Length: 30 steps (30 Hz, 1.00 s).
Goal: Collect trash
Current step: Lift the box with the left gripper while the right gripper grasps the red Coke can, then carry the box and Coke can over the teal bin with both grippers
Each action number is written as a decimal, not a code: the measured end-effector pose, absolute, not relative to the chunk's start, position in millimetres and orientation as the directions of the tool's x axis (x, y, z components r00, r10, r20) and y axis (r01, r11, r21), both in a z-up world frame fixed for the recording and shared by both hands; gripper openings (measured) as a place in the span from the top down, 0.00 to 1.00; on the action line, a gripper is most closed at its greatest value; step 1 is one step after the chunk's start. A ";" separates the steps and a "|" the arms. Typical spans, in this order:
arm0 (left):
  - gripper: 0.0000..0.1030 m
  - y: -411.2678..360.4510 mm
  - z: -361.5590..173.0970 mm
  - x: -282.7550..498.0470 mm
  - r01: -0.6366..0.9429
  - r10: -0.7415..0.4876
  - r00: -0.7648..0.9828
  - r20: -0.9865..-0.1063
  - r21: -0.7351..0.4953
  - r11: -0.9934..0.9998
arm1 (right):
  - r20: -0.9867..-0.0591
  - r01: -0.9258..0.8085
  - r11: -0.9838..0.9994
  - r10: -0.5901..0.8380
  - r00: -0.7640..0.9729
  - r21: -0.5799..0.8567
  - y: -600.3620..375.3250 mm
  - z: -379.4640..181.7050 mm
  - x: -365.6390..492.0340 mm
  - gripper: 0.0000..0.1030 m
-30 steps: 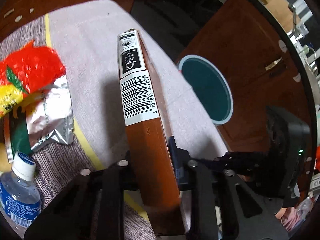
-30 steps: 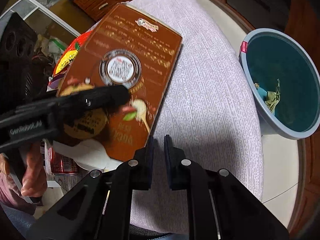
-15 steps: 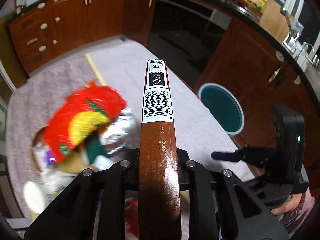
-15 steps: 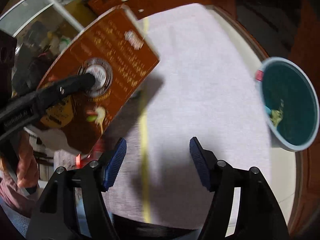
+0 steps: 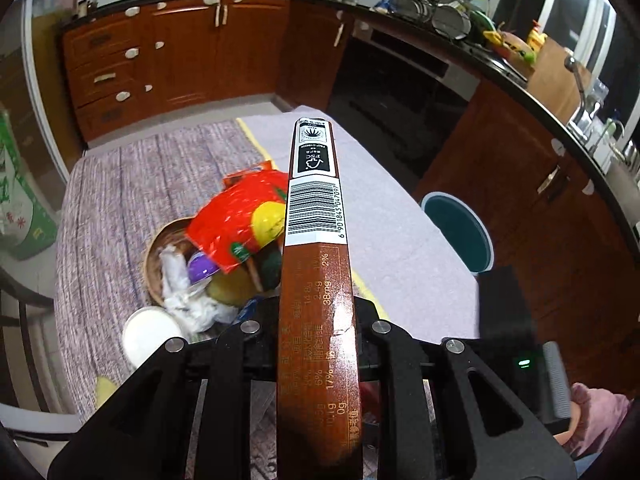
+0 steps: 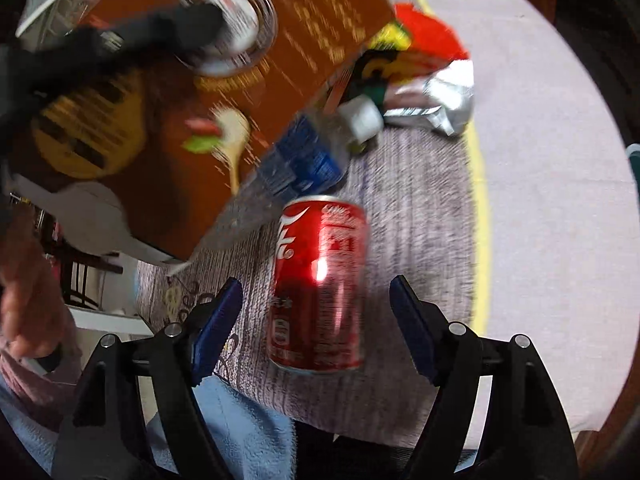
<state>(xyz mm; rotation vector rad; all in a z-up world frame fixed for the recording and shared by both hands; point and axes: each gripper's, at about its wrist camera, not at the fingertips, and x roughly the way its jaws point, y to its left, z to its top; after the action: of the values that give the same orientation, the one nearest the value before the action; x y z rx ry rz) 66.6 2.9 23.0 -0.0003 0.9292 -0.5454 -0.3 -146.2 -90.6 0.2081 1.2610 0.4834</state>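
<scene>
- Gripping the brown carton (image 5: 316, 280) edge-on in the left gripper (image 5: 316, 324), jaws clenched on its two broad faces, so the narrow barcode side is facing the left wrist camera and the box is riding clear above the table (image 5: 100, 200).
- Opening wide on the right gripper (image 6: 316, 320), nothing pressed by the blue pads (image 6: 218, 316); framing the red soda can (image 6: 318, 288) lying on its side on the striped cloth, apparently lining up for the next pick.
- Keeping the carton high and off to one side, probably to leave the right gripper room over the pile.
- Waiting beside the table's far edge on the floor: the teal-lined trash bin (image 5: 458, 236), well apart from the carton, likely the drop point.
- Showing only in the left wrist view: the bin in full, the kitchen cabinets, the wicker bowl (image 5: 154, 264) holding crumpled tissue and a purple item, and the red-and-yellow snack bag (image 5: 236, 220) leaning over it.
- Showing only in the right wrist view: the carton's printed broad face (image 6: 192, 92) with a left finger across it, the plastic water bottle (image 6: 304, 160) lying partly beneath the carton's edge, the can, and the bag's silver inner foil (image 6: 440, 104).
</scene>
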 end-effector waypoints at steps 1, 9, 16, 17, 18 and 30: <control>0.80 4.6 22.4 66.0 0.443 -0.445 0.471 -0.762 -0.232 0.866 | -0.864 -0.231 0.884 0.454 0.215 0.407 -142.8 -94.4 0.7 0.32; 0.80 -12.9 22.3 67.2 0.464 -0.453 0.453 -0.768 -0.230 0.855 | -0.867 -0.189 0.900 0.430 0.251 0.392 -163.0 -89.2 -7.4 0.55; 0.80 -65.8 30.0 69.9 0.542 -0.471 0.421 -0.775 -0.201 0.816 | -0.847 -0.035 0.917 0.381 0.372 0.397 -250.7 -61.6 -21.0 0.55; 0.80 -74.9 30.0 70.4 0.554 -0.472 0.415 -0.778 -0.196 0.809 | -0.840 -0.006 0.916 0.370 0.397 0.401 -267.1 -57.3 -23.1 0.55; 0.80 -89.1 29.9 71.4 0.572 -0.474 0.404 -0.783 -0.188 0.798 | -0.835 0.015 0.915 0.361 0.415 0.403 -278.9 -54.7 -25.0 0.55; 0.80 -245.4 16.5 80.6 0.743 -0.479 0.275 -0.834 -0.132 0.656 | -0.793 0.322 0.859 0.146 0.591 0.399 -454.1 -36.9 -55.4 0.55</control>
<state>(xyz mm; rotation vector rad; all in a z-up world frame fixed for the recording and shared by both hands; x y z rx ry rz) 80.6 -245.4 16.5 0.3096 0.9915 -0.8386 -55.4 -454.1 -36.9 0.5488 0.9450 -0.1083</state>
